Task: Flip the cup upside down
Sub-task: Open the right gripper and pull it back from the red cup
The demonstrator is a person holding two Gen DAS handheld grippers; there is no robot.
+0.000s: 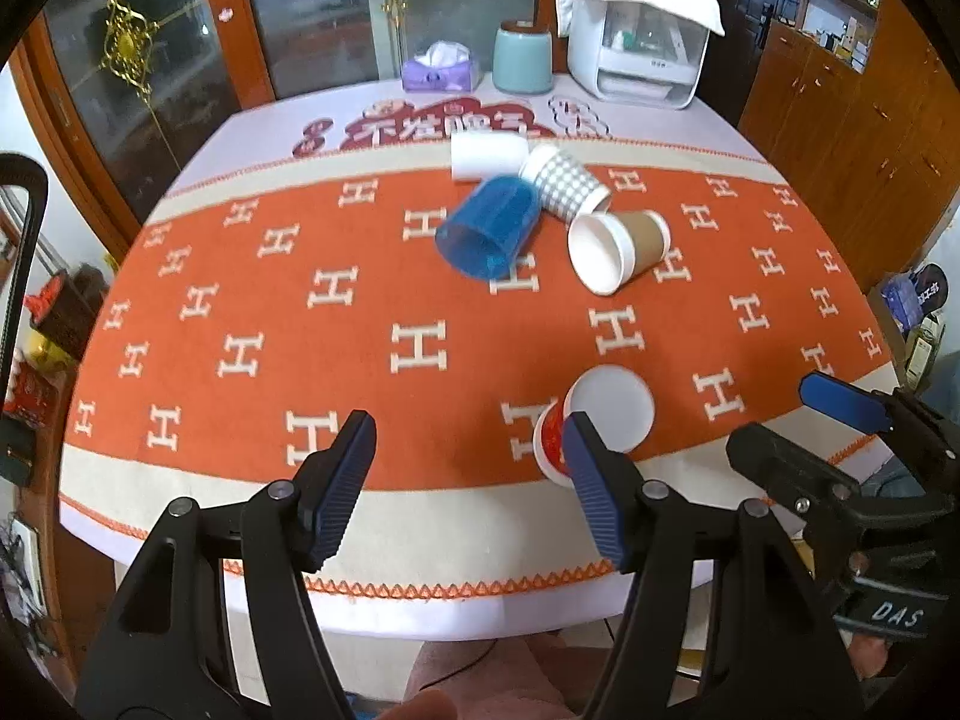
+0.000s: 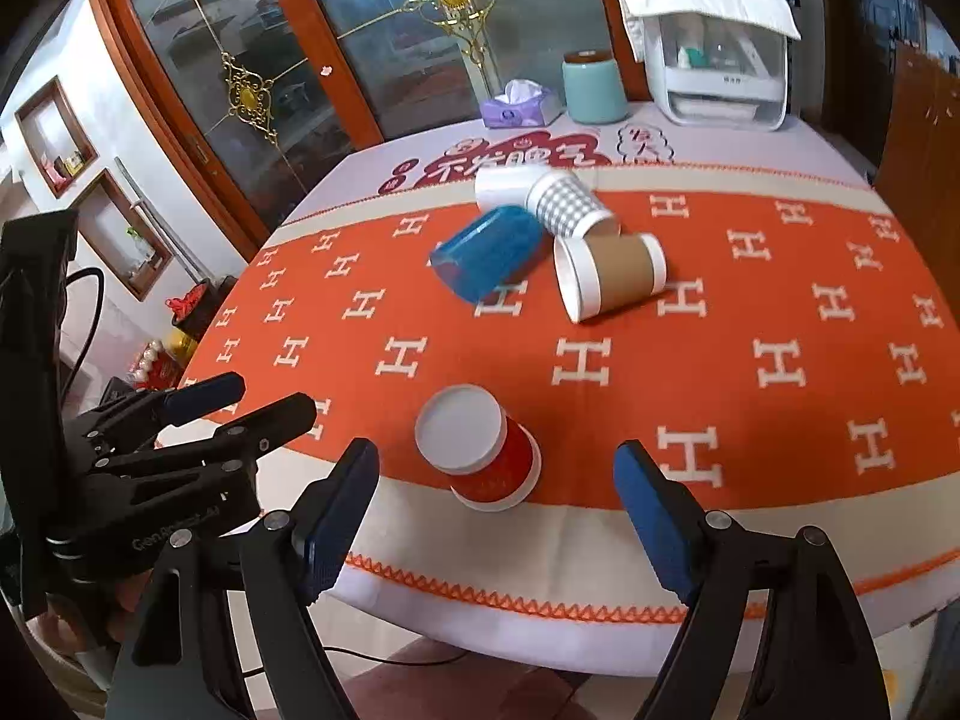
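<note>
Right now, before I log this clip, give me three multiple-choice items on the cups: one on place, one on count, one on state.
1. Where is the red cup?
A. near table edge, in front of the right gripper
B. beside the tissue box
C. inside the blue cup

2. How many cups lie on their sides in the far cluster?
A. two
B. four
C. six

3. How does the red cup stand?
A. on its side
B. mouth up
C. flat white base up, wider rim down

Answers:
1 A: it sits between the open fingers' line of sight.
2 B: white cup, checked cup, blue cup, brown cup.
3 C: a closed white disc faces up.
</note>
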